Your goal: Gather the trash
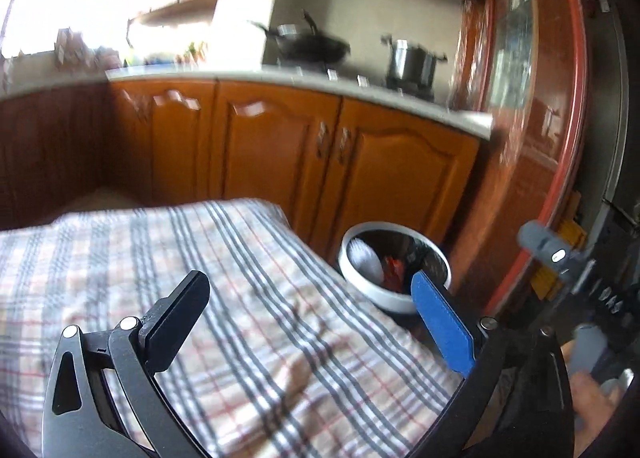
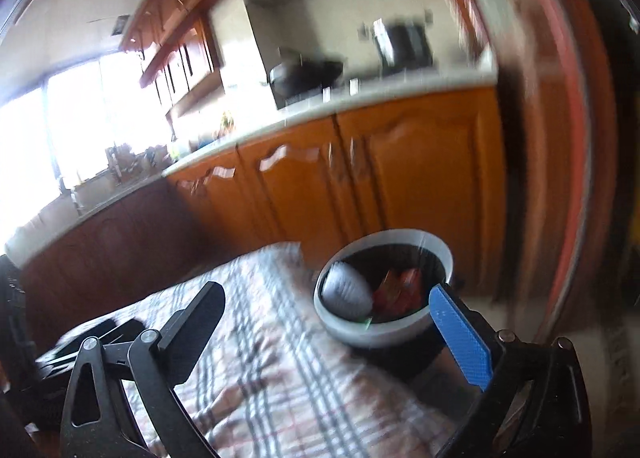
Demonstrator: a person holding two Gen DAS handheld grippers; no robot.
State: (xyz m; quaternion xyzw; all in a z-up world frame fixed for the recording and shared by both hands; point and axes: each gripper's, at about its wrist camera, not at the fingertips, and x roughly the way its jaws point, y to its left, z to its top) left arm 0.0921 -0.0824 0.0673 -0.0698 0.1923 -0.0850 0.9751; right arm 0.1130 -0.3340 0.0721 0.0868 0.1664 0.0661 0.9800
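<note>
A round white-rimmed trash bin [image 1: 394,300] with a dark liner stands on the floor just past the table's far right corner. Inside it lie a crumpled white item [image 1: 366,260] and red wrappers [image 1: 394,274]. My left gripper [image 1: 308,290] hangs open over the checked tablecloth [image 1: 240,278], nothing between its fingers, its blue pad [image 1: 442,328] in front of the bin's near rim. In the right wrist view the trash bin [image 2: 384,328] holds the white item [image 2: 346,290] and red wrappers [image 2: 400,292]. My right gripper [image 2: 324,298] is open and empty just short of it.
Orange wooden cabinets [image 1: 280,145] with a pale countertop [image 1: 360,87] run behind the table. A wok [image 1: 314,43] and a steel pot [image 1: 412,61] sit on the stove. A dark red door frame [image 1: 560,177] stands at right. A hand [image 1: 592,402] holding the other gripper shows at lower right.
</note>
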